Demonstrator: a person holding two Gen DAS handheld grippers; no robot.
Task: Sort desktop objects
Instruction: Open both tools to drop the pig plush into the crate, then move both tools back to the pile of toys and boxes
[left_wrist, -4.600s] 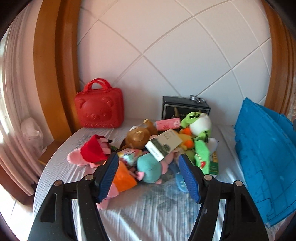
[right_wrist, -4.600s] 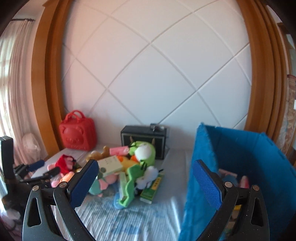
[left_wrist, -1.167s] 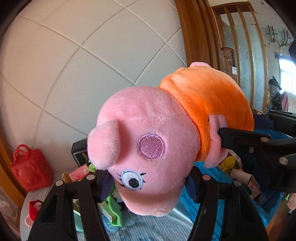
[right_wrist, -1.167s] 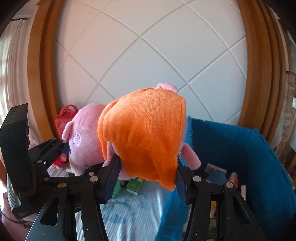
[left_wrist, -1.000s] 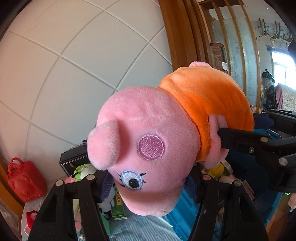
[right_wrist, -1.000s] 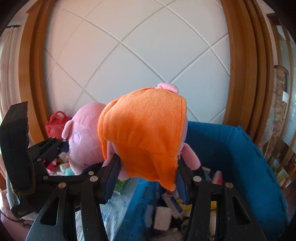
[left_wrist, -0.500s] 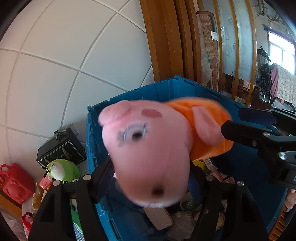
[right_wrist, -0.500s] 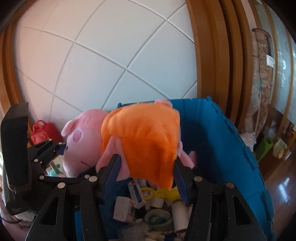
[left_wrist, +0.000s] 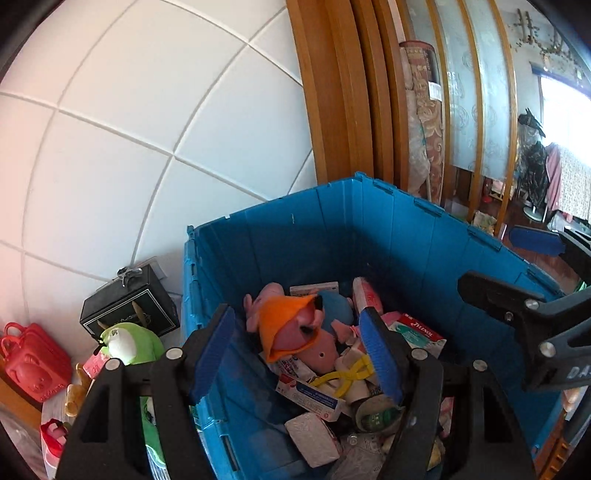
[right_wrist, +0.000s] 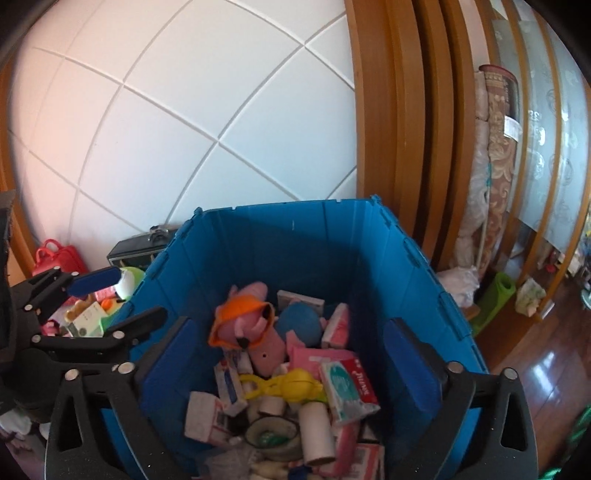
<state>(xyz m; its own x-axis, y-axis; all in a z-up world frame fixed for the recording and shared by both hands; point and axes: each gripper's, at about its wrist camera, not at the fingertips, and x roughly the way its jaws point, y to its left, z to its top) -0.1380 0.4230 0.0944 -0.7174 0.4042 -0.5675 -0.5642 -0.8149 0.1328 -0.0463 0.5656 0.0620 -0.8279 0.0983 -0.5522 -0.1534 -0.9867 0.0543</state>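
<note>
Right wrist view shows the pink pig plush (right_wrist: 258, 332) lying released in the blue crate (right_wrist: 369, 251); right gripper (right_wrist: 291, 362) has just been opening, left gripper (left_wrist: 299, 354) also empty and apart. Next, fetching another toy seems needed.

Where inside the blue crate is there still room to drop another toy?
The blue crate floor is fully covered. Lowest spots: the far corner behind the pink pig plush and the strip along the left wall. Most crowded near the front, around the yellow toy and cardboard tube.
</note>
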